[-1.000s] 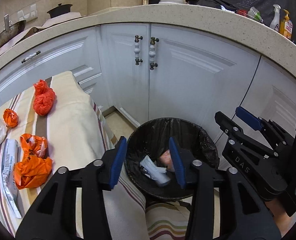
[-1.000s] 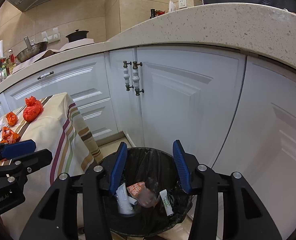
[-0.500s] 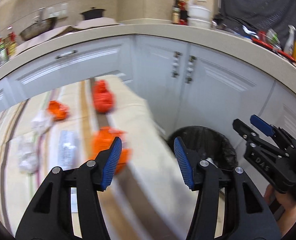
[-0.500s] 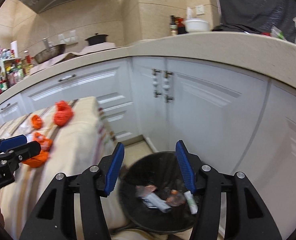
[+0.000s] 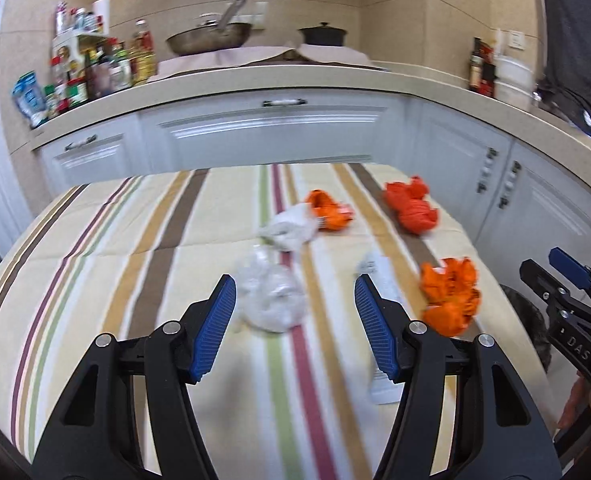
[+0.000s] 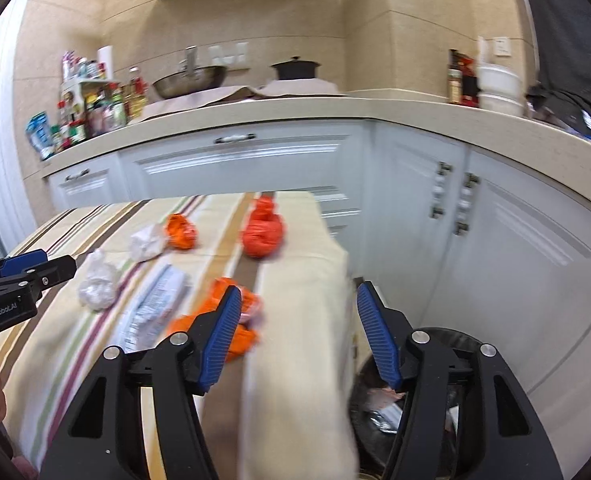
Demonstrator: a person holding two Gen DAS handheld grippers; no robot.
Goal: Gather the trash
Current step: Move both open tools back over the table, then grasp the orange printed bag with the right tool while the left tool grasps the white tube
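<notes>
Step in hand is judged as the approach to the next pickups on the striped tablecloth (image 5: 143,240); the left gripper (image 5: 295,320) is best centred over the clear plastic wad (image 5: 269,300) before the jaws are brought down, so the tablecloth is not pinched with it; the right gripper (image 6: 297,330) is best lined up on the near orange bag (image 6: 231,320), which lies partly behind its left finger; both sets of jaws have just been opening and are seen wide, with nothing held or touched; remaining trash is left on the table: white crumpled paper (image 5: 291,226), flat wrapper (image 5: 379,280), small orange bag (image 5: 327,210), red-orange bag (image 5: 411,208); the black bin (image 6: 451,380) stands on the floor just beside the table's edge, trash already inside.
</notes>
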